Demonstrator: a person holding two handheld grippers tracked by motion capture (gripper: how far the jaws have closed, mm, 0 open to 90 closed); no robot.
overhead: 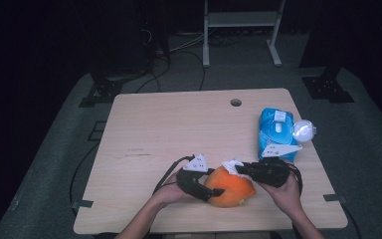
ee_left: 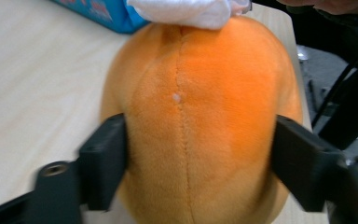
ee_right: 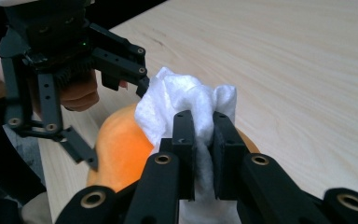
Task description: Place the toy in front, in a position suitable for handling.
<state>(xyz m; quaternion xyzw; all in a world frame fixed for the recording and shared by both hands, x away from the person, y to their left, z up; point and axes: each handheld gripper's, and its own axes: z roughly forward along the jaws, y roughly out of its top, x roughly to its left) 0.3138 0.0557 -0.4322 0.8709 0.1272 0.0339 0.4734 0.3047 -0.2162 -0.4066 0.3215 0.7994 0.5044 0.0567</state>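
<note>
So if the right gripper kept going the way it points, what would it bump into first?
The right gripper, shut on a white wipe, would probably press the wipe into the orange plush toy right under it. The left gripper lies beyond, though depth is hard to judge.

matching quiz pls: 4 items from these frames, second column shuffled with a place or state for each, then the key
Items:
1. orange plush toy
2. white wipe
3. blue wipes pack
4. round hole in the table

Places or states:
A. pinched in the right claw, against the top of the toy
B. near the table's far edge
C. squeezed between the left claw's jaws
D. lying at the table's right side, beyond the right hand

Pairs: 1-C, 2-A, 3-D, 4-B
</note>
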